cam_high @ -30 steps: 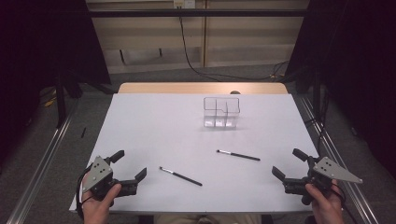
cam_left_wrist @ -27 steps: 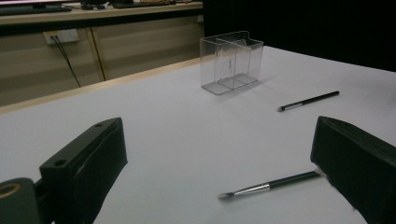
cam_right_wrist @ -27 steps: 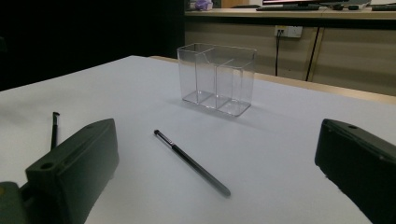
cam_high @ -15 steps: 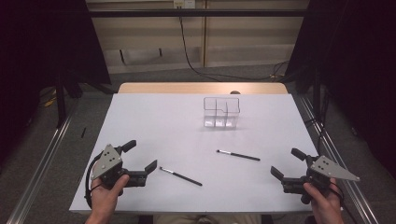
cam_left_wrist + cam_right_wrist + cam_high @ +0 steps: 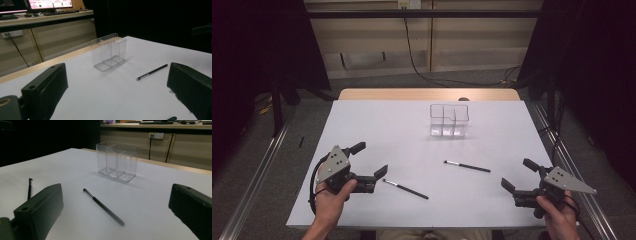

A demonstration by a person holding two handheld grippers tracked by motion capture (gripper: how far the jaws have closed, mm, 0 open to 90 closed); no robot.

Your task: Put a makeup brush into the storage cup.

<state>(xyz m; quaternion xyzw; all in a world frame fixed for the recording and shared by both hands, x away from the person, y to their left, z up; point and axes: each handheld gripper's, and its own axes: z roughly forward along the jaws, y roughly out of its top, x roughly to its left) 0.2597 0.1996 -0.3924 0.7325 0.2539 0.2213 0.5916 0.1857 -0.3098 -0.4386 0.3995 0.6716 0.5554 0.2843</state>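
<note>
Your left gripper [image 5: 371,161] hovered low over the white table [image 5: 377,125] with its jaws spread wide and nothing between them; just beyond its forward jaw tip lay the near brush [image 5: 405,189], flat on the surface, its handle running away to that gripper's right. In the left gripper view, the far brush [image 5: 152,72] lay ahead between the jaws and the clear organizer [image 5: 109,51] stood farther off beyond it. The far brush [image 5: 467,166] rested flat about midway between your two grippers, and the clear organizer [image 5: 449,120] stood upright well ahead of both, every compartment empty as far as could be seen. Your right gripper [image 5: 520,177] also had its jaws spread and held nothing, with the far brush [image 5: 103,206] lying ahead of it and off toward the left gripper. Judging by that, you had not yet picked up either brush: nothing was stowed, and both grasps and both placements into the organizer were left to do, the near brush looking like your first target.
</note>
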